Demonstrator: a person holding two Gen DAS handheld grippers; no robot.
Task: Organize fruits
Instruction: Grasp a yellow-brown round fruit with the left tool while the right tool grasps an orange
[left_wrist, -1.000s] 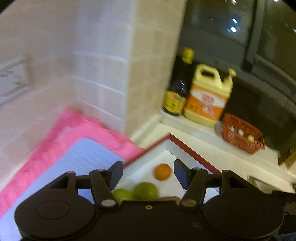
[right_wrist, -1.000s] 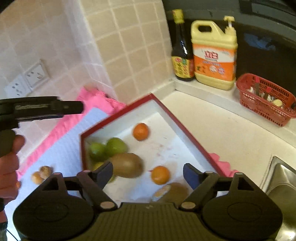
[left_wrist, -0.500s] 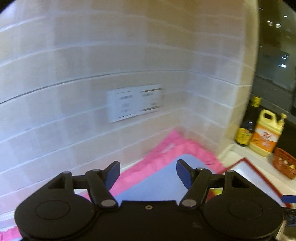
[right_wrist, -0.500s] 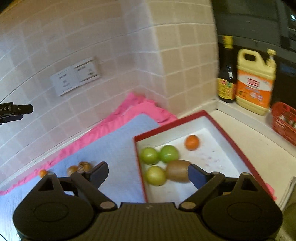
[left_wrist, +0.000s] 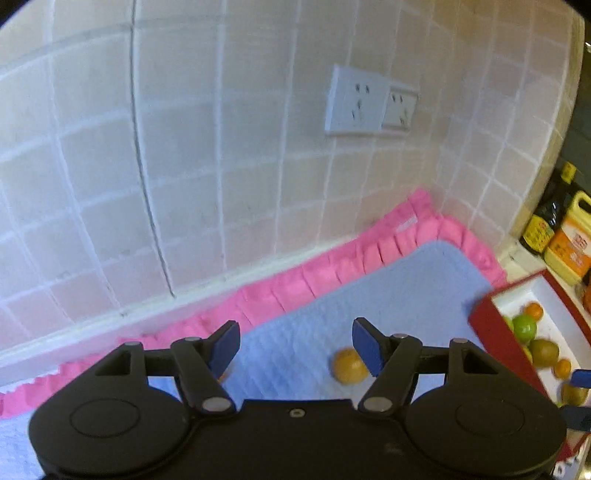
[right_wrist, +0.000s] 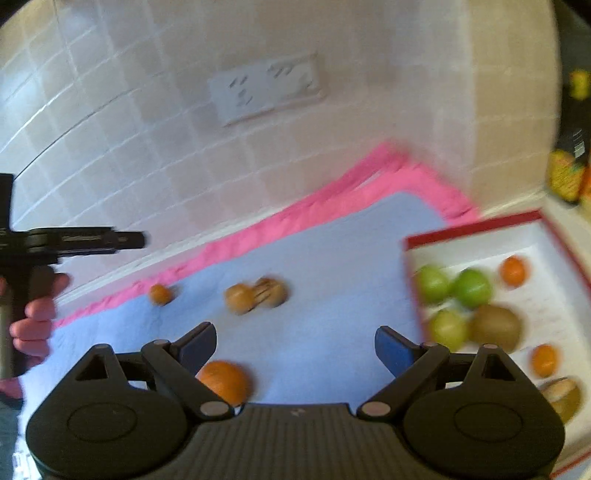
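Hovering above the blue mat (right_wrist: 314, 258), left tongs (left_wrist: 295, 347) and right tongs (right_wrist: 295, 347) gape wide, holding nothing.

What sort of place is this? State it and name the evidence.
Most likely a home kitchen counter: a tiled wall with wall sockets, a dark sauce bottle beside a yellow jug, and a red-rimmed tray holding fruit.

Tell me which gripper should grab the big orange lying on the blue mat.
Right, probably. The right gripper is open and the big orange lies just beside its left finger. The left gripper, also open, faces a smaller brownish fruit instead.
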